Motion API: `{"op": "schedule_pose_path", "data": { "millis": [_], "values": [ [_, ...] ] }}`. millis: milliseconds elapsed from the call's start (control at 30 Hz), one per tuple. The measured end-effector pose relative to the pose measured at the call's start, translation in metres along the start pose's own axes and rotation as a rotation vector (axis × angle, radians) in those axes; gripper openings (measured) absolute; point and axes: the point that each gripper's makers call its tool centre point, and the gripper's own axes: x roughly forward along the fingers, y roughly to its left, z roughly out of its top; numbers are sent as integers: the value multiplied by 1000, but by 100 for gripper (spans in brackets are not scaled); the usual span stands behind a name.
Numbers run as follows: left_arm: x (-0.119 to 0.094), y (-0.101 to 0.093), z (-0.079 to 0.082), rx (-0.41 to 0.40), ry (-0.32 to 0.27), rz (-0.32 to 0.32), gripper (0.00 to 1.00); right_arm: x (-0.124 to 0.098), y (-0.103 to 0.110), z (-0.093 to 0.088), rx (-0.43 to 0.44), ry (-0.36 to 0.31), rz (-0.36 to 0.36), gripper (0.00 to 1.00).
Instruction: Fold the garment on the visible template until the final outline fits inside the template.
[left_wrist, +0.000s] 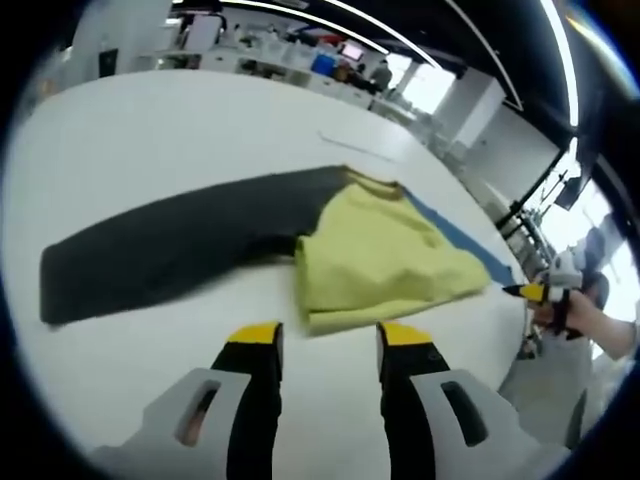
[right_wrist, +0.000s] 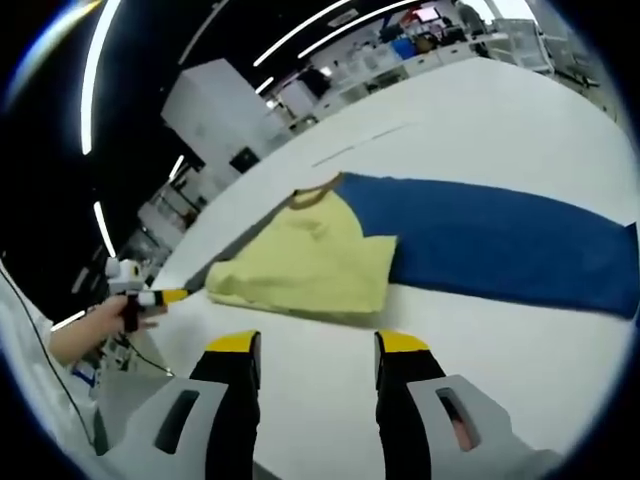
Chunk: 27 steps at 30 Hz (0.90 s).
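A: What's the biggest thing here?

B: The broad white table (left_wrist: 150, 150), running far back. Everything else sits on it.

A: And the garment?

B: A long-sleeved cloth top (left_wrist: 380, 255) lies flat on the table's near part. Its yellow-green body is folded into a rough block. A dark grey sleeve (left_wrist: 170, 245) stretches away from one side of the body, and a blue sleeve (right_wrist: 500, 240) stretches from the opposite side.

A: Any template marks?

B: A thin line (left_wrist: 355, 147) on the table beyond the top's collar; I can't tell more.

A: The grippers?

B: The left gripper (left_wrist: 328, 338) hovers just short of the yellow-green body, yellow-tipped black jaws set wide, holding nothing. The right gripper (right_wrist: 316, 345) hovers at the body's opposite edge, jaws equally wide and empty.
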Motion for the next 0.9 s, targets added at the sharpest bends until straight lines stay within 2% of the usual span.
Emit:
{"op": "schedule_pose_path", "data": {
  "millis": [333,567,900],
  "values": [
    [21,5,7,17,11,1,24,11,-6,3,-7,11,-1,43],
    [32,7,8,-3,20,-7,19,16,-11,5,-18,20,0,40],
    [33,6,5,-10,41,-9,13,20,-20,7,10,1,-4,36]
  ]
}}
